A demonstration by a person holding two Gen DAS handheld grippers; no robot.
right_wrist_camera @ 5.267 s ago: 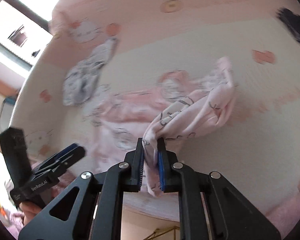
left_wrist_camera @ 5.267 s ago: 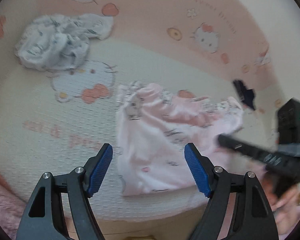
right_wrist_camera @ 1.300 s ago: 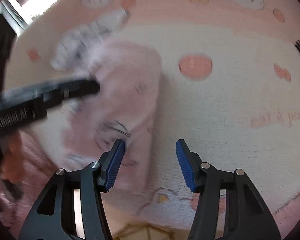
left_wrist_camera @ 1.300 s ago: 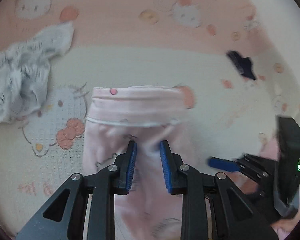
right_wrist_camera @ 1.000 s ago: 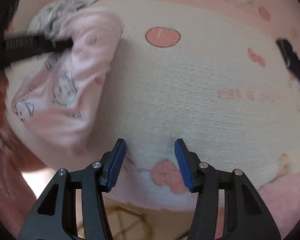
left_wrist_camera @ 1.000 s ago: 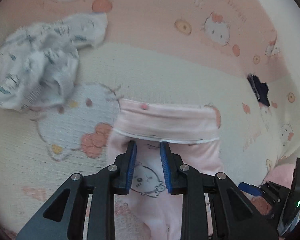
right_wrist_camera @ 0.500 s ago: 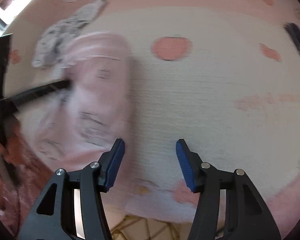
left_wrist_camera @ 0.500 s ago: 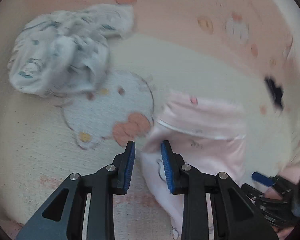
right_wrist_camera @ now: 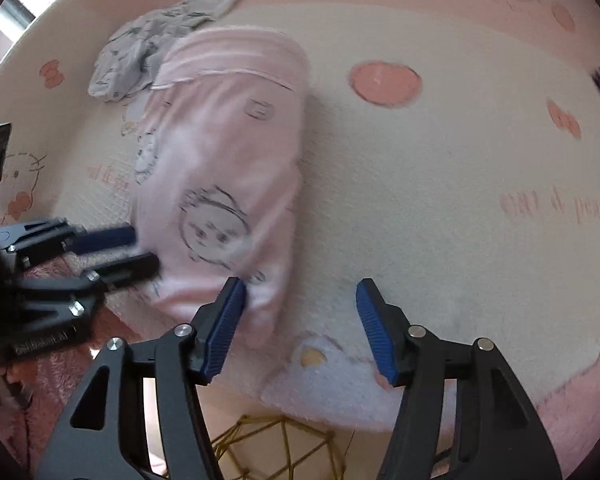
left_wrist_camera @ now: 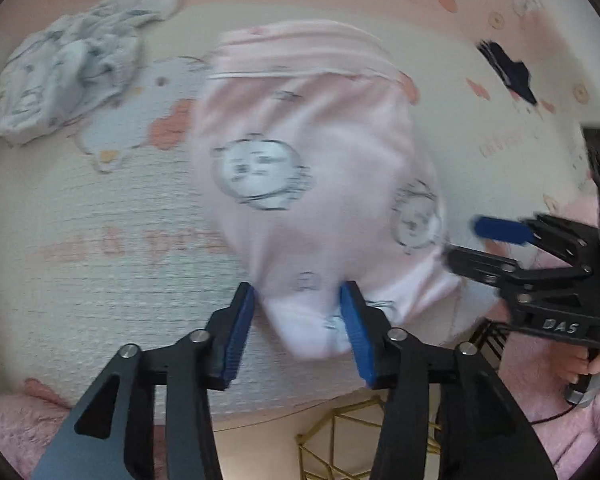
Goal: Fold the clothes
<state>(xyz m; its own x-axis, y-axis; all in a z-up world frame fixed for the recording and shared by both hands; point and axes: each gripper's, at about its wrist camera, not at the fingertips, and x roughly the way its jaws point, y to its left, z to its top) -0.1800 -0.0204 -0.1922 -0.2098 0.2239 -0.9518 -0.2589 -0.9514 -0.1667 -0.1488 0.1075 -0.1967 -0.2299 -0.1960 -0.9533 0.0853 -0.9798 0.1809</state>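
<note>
On the near edge of a cartoon-print blanket (left_wrist_camera: pixel 100 280) lie soft, light pink trousers (left_wrist_camera: pixel 312 152). Left gripper (left_wrist_camera: pixel 298 330) jaws are opening around the near hem; right gripper (right_wrist_camera: pixel 300 326) jaws are opening, empty. Limp fabric looks best pinched at hem corners.

Pink trousers (left_wrist_camera: pixel 300 152) printed with cartoon faces lie flat on the blanket (left_wrist_camera: pixel 100 280), waistband toward its far edge, leg ends at the near edge. A crumpled grey garment (left_wrist_camera: pixel 68 76) lies beside the waistband.
</note>
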